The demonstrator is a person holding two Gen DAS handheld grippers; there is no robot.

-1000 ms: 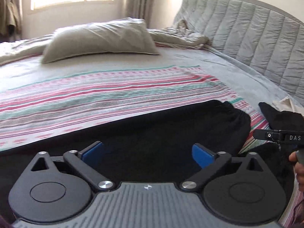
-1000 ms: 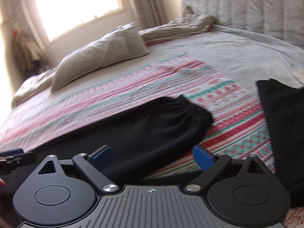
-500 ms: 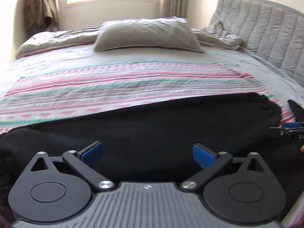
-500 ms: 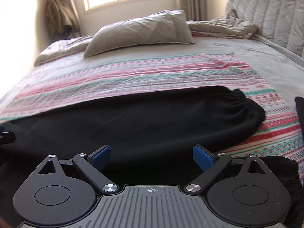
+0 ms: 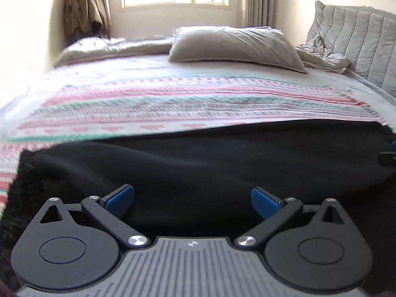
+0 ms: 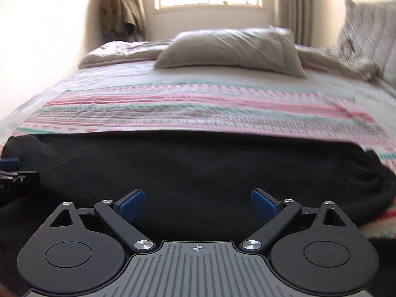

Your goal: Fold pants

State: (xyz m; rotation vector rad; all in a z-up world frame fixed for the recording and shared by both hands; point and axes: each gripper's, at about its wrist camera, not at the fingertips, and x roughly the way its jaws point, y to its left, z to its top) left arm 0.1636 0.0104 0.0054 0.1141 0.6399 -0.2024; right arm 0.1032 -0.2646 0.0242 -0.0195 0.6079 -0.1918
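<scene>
Left gripper (image 5: 192, 199) and right gripper (image 6: 197, 201) spread wide, empty, over black pants (image 5: 210, 163), near edge hidden.

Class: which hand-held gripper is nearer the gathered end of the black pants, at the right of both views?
Right. The right hand-held gripper hovers open near the gathered end; the left hand-held gripper, also open, hovers nearer the pants' opposite end.

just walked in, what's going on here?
A person holds a gripper in each hand over black pants spread across a striped blanket on a bed. The left gripper and right gripper are both open, low over the cloth and holding nothing. A pillow lies farther back. No fold shows yet.
</scene>
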